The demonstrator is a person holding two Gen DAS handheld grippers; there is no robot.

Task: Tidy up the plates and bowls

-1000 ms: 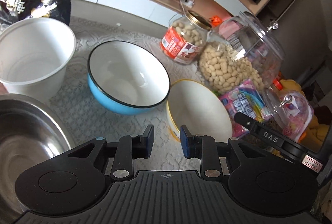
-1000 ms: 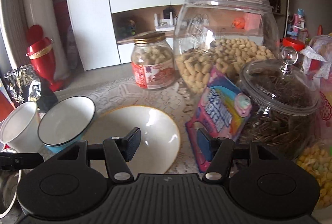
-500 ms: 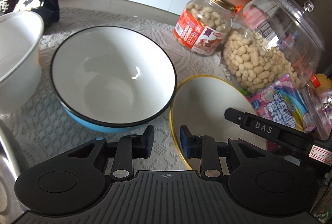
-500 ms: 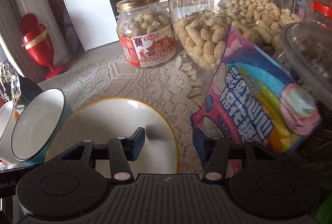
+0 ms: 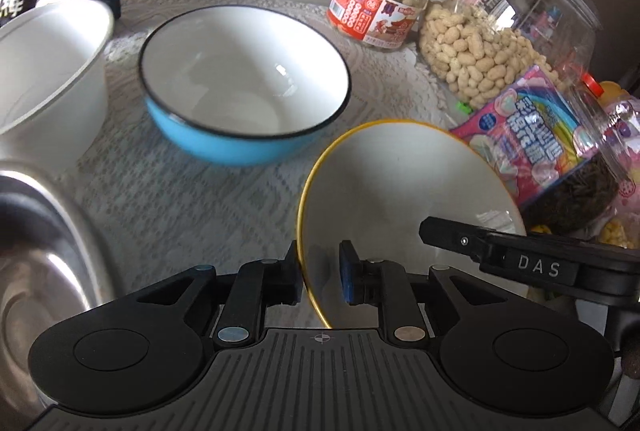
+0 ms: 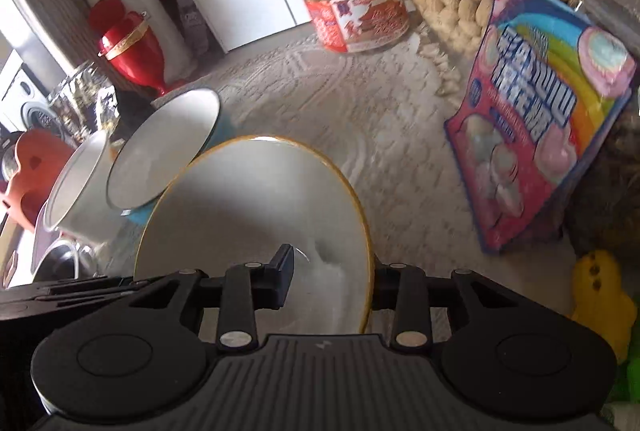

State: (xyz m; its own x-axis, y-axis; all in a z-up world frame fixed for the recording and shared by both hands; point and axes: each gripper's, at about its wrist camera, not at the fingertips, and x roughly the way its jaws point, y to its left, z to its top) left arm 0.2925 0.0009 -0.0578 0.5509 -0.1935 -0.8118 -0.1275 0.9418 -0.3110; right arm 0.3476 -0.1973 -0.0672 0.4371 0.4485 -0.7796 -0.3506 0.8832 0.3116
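The yellow-rimmed bowl (image 5: pixel 400 183) and blue bowl (image 5: pixel 244 83) look glossy, like enamel. A white tub (image 5: pixel 48 71) seems matt plastic. The steel bowl (image 5: pixel 44 263) is shiny metal. Textured lace cloth (image 5: pixel 192 199) covers the bench. The jars (image 5: pixel 508 23) are clear and smooth, perhaps glass.

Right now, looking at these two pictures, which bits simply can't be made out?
- Left wrist view: steel bowl is cut off by the left edge.
- Left wrist view: whether the left gripper touches the yellow-rimmed plate; the rim sits between its fingers.
- Right wrist view: right gripper has one finger hidden behind the plate.
- Right wrist view: blue bowl is motion-blurred.
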